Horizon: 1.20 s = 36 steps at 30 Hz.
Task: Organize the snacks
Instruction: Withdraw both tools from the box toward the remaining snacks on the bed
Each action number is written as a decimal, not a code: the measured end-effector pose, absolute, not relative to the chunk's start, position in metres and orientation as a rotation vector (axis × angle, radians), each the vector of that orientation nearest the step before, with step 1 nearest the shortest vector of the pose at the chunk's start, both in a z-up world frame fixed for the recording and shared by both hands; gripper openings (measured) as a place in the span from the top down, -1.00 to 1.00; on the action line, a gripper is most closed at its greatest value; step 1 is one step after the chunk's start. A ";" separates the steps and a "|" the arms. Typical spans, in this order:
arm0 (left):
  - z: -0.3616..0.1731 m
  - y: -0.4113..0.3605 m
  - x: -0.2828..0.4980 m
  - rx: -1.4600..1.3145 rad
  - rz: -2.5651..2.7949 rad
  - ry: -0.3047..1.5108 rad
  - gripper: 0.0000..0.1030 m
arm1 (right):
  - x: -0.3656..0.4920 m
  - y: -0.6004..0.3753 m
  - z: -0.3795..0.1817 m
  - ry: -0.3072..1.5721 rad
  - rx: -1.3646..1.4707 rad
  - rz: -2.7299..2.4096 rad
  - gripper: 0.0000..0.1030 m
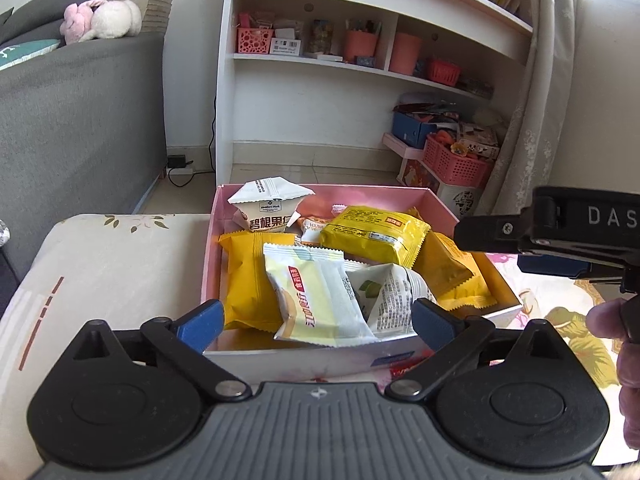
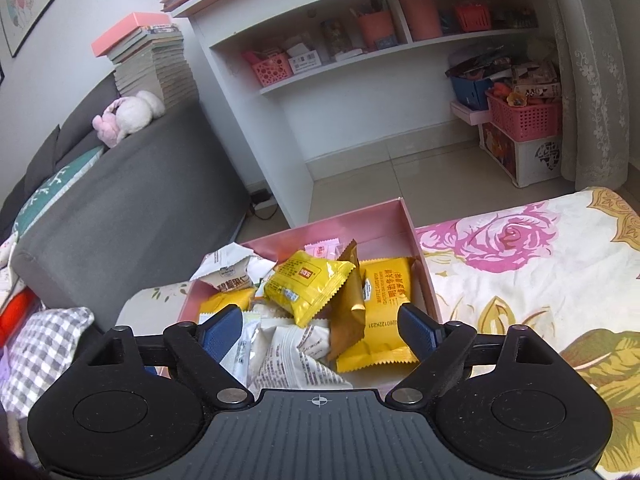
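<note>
Left wrist view: the left gripper [image 1: 318,320] hangs over the near edge of the pink box [image 1: 404,191], and its blue fingers [image 1: 202,320] stand wide apart and hold nothing. The box rests on a floral cloth [image 1: 568,320], and it is full of snack packs. A pale pack [image 1: 316,296] lies nearest, leaning on the near wall between the fingers. Left of it is an orange pack [image 1: 244,276], and just right of it a white crumpled pack [image 1: 390,294]. A yellow pack [image 1: 376,236] lies on top further back, and a white pecan pack [image 1: 268,206] stands at the far left corner. The right gripper [image 1: 552,236] comes in from the right, above the box's right wall; from this side I cannot tell how far it is open. A white shelf [image 1: 312,60] stands behind, and a grey sofa [image 1: 80,120] is at the left.

Right wrist view: the right gripper [image 2: 320,328] is above the near part of the box [image 2: 360,216], with its fingers [image 2: 416,328] spread wide and nothing between them. Under it lie the yellow pack [image 2: 308,284], a gold pack [image 2: 348,308] standing on its edge, and an orange pack [image 2: 384,312] flat against the right wall. The white crumpled pack [image 2: 296,356] is nearest to the camera. The floral cloth [image 2: 520,260] spreads to the right.
</note>
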<state>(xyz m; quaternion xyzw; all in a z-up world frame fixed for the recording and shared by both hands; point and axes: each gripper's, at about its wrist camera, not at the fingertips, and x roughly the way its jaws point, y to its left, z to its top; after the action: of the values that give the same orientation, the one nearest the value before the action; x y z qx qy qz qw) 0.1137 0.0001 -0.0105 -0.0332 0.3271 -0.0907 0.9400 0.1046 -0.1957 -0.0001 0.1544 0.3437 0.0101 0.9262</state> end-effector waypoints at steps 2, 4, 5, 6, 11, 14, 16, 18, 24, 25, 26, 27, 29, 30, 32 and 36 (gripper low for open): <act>-0.009 0.003 0.109 -0.051 -0.188 0.668 -0.98 | 0.098 -0.194 0.003 0.711 0.281 0.020 -0.70; -0.008 0.007 0.104 -0.038 -0.184 0.672 -0.99 | 0.090 -0.194 0.005 0.714 0.257 0.021 -0.74; -0.007 0.009 0.102 -0.038 -0.184 0.678 -0.99 | 0.087 -0.195 0.006 0.716 0.246 0.023 -0.75; -0.006 0.011 0.100 -0.042 -0.186 0.685 -0.99 | 0.083 -0.195 0.007 0.718 0.238 0.021 -0.78; -0.002 0.027 0.087 -0.072 -0.186 0.707 -0.99 | 0.064 -0.201 0.012 0.715 0.192 0.003 -0.84; 0.000 0.035 0.078 -0.051 -0.171 0.715 -0.99 | 0.054 -0.204 0.015 0.716 0.182 -0.025 -0.86; 0.000 0.040 0.073 -0.028 -0.160 0.726 -0.99 | 0.045 -0.206 0.016 0.713 0.172 -0.042 -0.87; -0.002 0.044 0.068 -0.011 -0.156 0.734 -0.99 | 0.038 -0.206 0.017 0.711 0.152 -0.042 -0.87; -0.014 0.053 0.054 0.046 -0.155 0.777 -0.99 | 0.016 -0.204 0.007 0.725 0.093 -0.046 -0.90; -0.016 0.054 0.052 0.051 -0.156 0.780 -0.99 | 0.014 -0.202 0.004 0.734 0.084 -0.041 -0.90; -0.018 0.056 0.049 0.059 -0.159 0.784 -0.99 | 0.012 -0.201 0.000 0.744 0.075 -0.033 -0.90; -0.020 0.057 0.046 0.067 -0.164 0.788 -0.99 | 0.009 -0.199 -0.003 0.755 0.061 -0.025 -0.90; -0.024 0.057 0.042 0.085 -0.174 0.791 -0.99 | 0.004 -0.194 -0.009 0.771 0.036 -0.014 -0.90; -0.026 0.057 0.040 0.094 -0.177 0.792 -0.99 | 0.002 -0.192 -0.012 0.778 0.032 -0.009 -0.90; -0.031 0.057 0.037 0.114 -0.189 0.791 -0.99 | -0.002 -0.190 -0.019 0.792 0.027 0.004 -0.90; -0.043 0.057 0.032 0.136 -0.210 0.796 -0.99 | -0.008 -0.185 -0.033 0.806 0.020 0.028 -0.90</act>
<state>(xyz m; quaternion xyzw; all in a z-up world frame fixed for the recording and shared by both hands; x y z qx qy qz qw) 0.0319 0.0571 -0.0430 0.0662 0.3867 -0.1019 0.9142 -0.0084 -0.1855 -0.0328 0.0100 0.3923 0.0138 0.9197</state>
